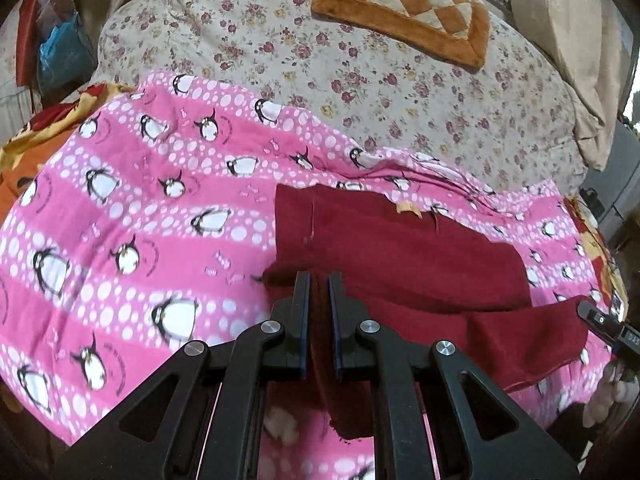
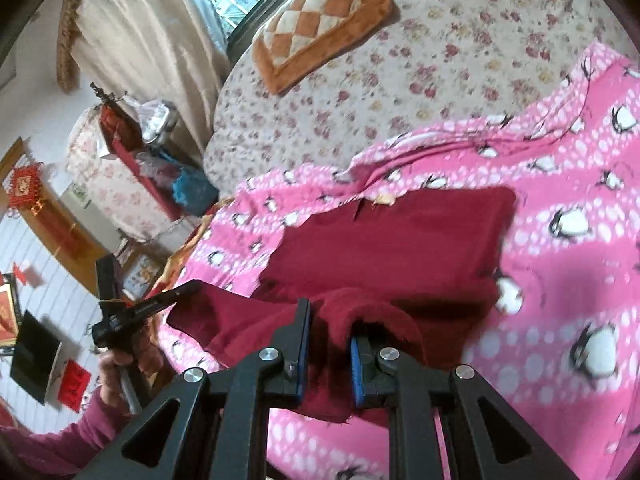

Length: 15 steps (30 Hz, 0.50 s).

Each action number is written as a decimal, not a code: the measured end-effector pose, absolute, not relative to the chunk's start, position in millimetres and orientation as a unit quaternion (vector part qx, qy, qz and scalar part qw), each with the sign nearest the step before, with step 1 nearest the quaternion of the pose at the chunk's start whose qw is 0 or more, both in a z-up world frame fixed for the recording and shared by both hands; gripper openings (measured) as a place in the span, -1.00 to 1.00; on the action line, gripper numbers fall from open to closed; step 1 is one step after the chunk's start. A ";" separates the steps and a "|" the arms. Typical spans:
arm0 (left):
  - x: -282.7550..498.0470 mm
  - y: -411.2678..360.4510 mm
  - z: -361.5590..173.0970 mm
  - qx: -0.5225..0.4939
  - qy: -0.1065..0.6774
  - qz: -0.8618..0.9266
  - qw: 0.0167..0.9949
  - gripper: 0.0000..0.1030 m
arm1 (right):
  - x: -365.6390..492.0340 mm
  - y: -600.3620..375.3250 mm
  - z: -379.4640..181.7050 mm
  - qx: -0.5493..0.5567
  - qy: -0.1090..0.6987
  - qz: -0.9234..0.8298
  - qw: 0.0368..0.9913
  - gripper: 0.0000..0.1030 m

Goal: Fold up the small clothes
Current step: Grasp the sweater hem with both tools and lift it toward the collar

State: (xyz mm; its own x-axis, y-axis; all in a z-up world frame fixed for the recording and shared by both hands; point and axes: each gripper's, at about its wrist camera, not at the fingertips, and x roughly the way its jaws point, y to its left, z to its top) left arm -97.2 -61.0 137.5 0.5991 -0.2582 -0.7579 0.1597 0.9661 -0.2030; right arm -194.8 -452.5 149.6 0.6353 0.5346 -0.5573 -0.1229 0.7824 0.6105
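A dark red garment (image 1: 400,248) lies on the pink penguin blanket (image 1: 140,220), and its near edge is lifted off the blanket. My left gripper (image 1: 319,282) is shut on the garment's near left edge, with red cloth squeezed between the pads and hanging below them. In the right wrist view, the garment (image 2: 380,240) bunches up over my right gripper (image 2: 332,322), which is shut on a thick fold of it. The cloth covers the tip of the right finger. Each gripper shows in the other's view: the right gripper (image 1: 596,316) at the garment's right corner, the left gripper (image 2: 188,289) held by a hand (image 2: 116,360).
Beyond the blanket lies a floral quilt (image 1: 360,80) with an orange checkered cushion (image 1: 400,12) on it. A beige curtain (image 2: 140,40) and a window stand behind the bed. Bags and a cluttered stand (image 2: 160,160) are beside the bed. The pink blanket's edge drops off near me.
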 end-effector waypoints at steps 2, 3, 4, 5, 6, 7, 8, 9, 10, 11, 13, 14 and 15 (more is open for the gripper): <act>-84.1 -67.0 136.6 -0.058 0.430 -0.114 0.894 -0.85 | -185.3 -456.9 147.5 0.270 0.382 0.184 0.865 -0.70; -80.0 -69.2 136.2 -0.056 0.429 -0.112 0.895 -0.85 | -181.5 -458.0 146.7 0.270 0.381 0.181 0.865 -0.70; -75.0 -72.5 135.6 -0.054 0.427 -0.109 0.896 -0.85 | -175.4 -461.0 145.8 0.273 0.380 0.177 0.866 -0.70; -69.0 -75.6 134.4 -0.053 0.427 -0.108 0.896 -0.85 | -171.5 -463.4 145.4 0.274 0.379 0.173 0.867 -0.70; -63.8 -78.6 133.4 -0.052 0.427 -0.107 0.896 -0.85 | -166.1 -465.3 144.6 0.275 0.379 0.168 0.868 -0.70; -60.4 -80.5 132.7 -0.050 0.428 -0.107 0.896 -0.85 | -162.4 -467.2 144.6 0.275 0.378 0.164 0.869 -0.70; -55.2 -83.4 131.3 -0.047 0.428 -0.106 0.896 -0.85 | -159.0 -469.0 144.7 0.275 0.377 0.162 0.869 -0.70; -50.4 -85.7 130.0 -0.045 0.428 -0.104 0.896 -0.85 | -153.1 -470.9 144.3 0.272 0.377 0.157 0.871 -0.70; -46.3 -87.2 128.8 -0.045 0.429 -0.103 0.896 -0.85 | -149.1 -471.4 143.4 0.270 0.378 0.154 0.872 -0.70; -42.1 -88.7 127.4 -0.044 0.430 -0.102 0.896 -0.85 | -143.2 -472.4 141.9 0.269 0.379 0.150 0.873 -0.70; -31.7 -91.3 123.1 -0.043 0.434 -0.098 0.895 -0.85 | -133.6 -474.4 138.1 0.270 0.382 0.145 0.872 -0.70; -25.8 -92.1 120.0 -0.044 0.436 -0.095 0.894 -0.85 | -128.2 -475.6 135.4 0.271 0.385 0.143 0.871 -0.70; -21.4 -92.5 117.5 -0.045 0.438 -0.093 0.893 -0.85 | -120.9 -476.9 131.5 0.271 0.389 0.139 0.870 -0.70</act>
